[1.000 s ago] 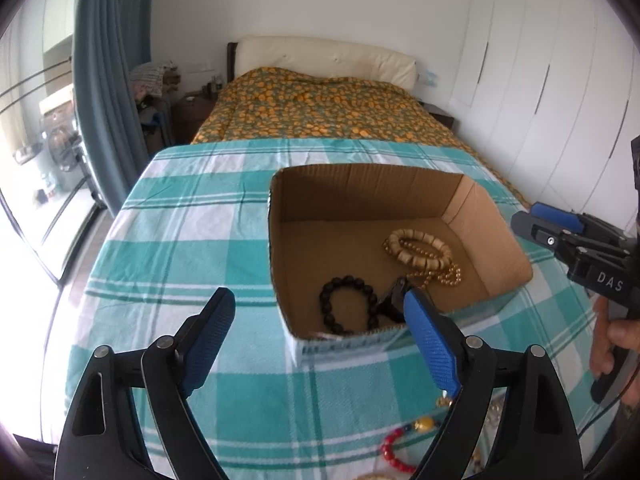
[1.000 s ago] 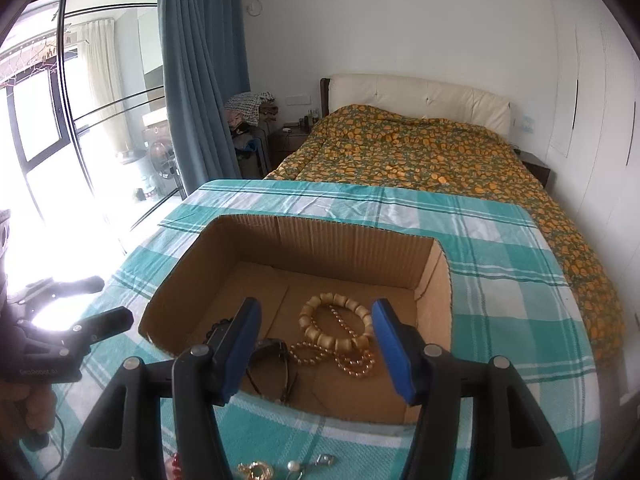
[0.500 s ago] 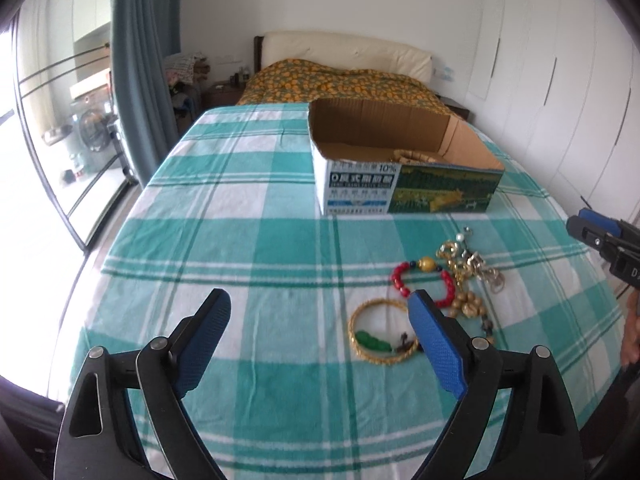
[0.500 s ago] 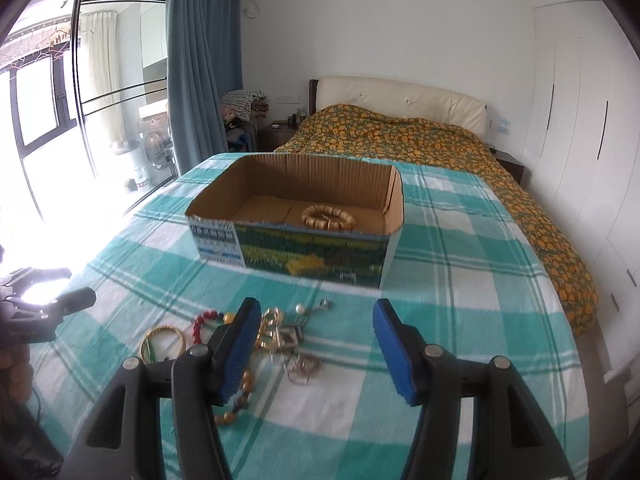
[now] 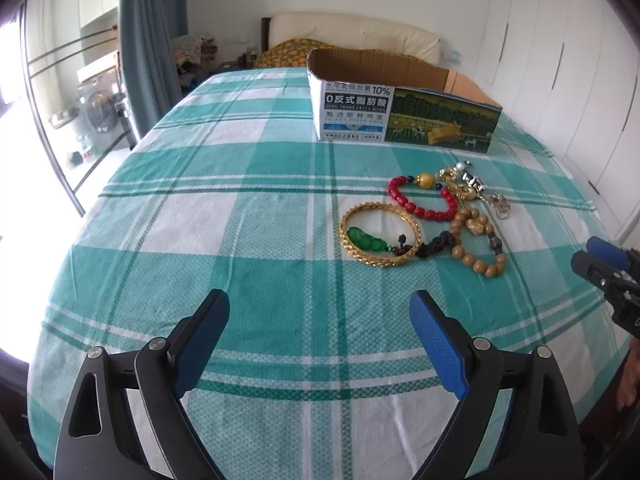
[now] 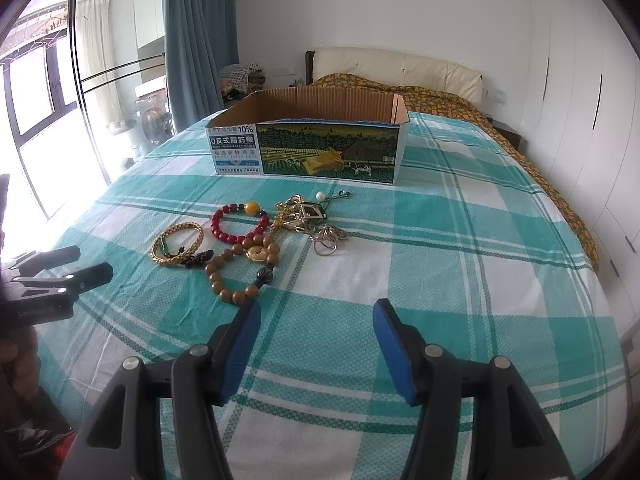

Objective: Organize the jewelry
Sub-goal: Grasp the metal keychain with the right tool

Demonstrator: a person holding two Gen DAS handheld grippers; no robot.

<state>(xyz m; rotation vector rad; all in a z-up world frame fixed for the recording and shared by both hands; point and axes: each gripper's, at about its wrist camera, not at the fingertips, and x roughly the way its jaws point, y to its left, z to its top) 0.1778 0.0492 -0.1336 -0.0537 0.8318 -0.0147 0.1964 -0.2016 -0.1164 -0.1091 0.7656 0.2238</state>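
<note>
Both fisheye views looked forward from low over the near end of the checked tablecloth [image 5: 248, 240] toward the bed. The left wrist view sat left of the jewelry pile [image 5: 432, 220], the right wrist view right of it. Both shared the pile and the cardboard box [image 6: 316, 152].

- Bright daylight from the tall glass window with dark frames [image 6: 48, 92] on the left; panes blown out to white in both views.
- Teal-and-white checked cloth on the bench [image 5: 248, 240] evenly lit, shadows soft and faint.
- Strong fisheye: edges curve, dark vignette in the corners.
- Centre sharp, printed cardboard box [image 6: 308, 152] text readable; slight softness at the rim.
</note>
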